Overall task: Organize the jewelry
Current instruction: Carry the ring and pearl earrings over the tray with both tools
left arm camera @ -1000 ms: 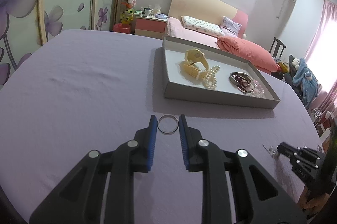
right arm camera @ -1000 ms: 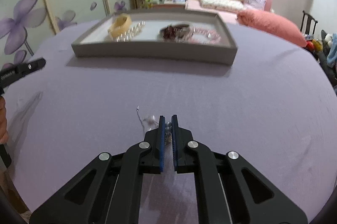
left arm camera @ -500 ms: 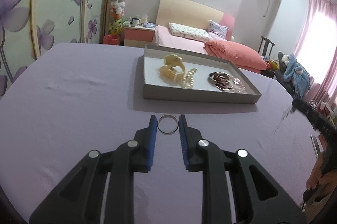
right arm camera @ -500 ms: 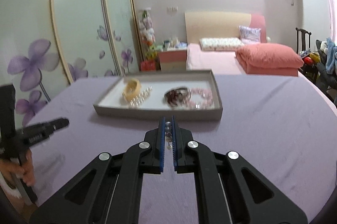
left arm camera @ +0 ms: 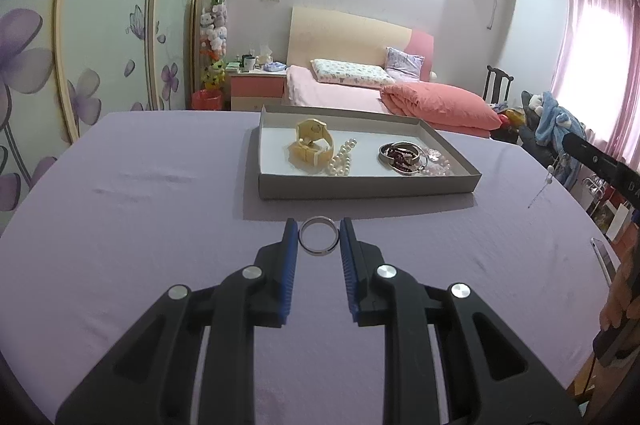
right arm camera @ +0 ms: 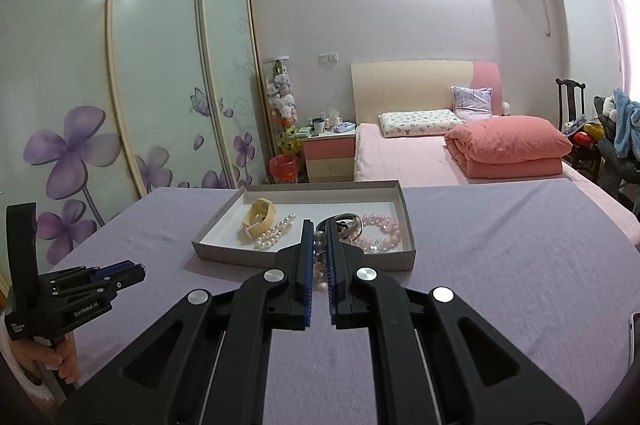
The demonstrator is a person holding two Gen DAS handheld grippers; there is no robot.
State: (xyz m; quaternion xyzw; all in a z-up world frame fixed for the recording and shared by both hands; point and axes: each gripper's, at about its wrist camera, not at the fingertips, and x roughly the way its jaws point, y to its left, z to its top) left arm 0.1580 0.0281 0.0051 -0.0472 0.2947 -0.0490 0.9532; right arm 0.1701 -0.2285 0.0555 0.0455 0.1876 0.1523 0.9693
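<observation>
On the lilac tablecloth (left arm camera: 132, 209) I had the left gripper (left arm camera: 319, 239) pinching a silver ring (left arm camera: 319, 241) short of the grey tray (left arm camera: 360, 187); the right gripper (right arm camera: 319, 241) was pressed onto a beaded earring (right arm camera: 319, 245), both probably tray-bound, joining the pearls (left arm camera: 342, 159).

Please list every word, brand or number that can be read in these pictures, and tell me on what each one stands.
"GenRobot.AI": white print on the side of the left gripper, right wrist view.
Small white print lower on its body: too small to read.
"DA": partial white letters on the right gripper, left wrist view.
</observation>
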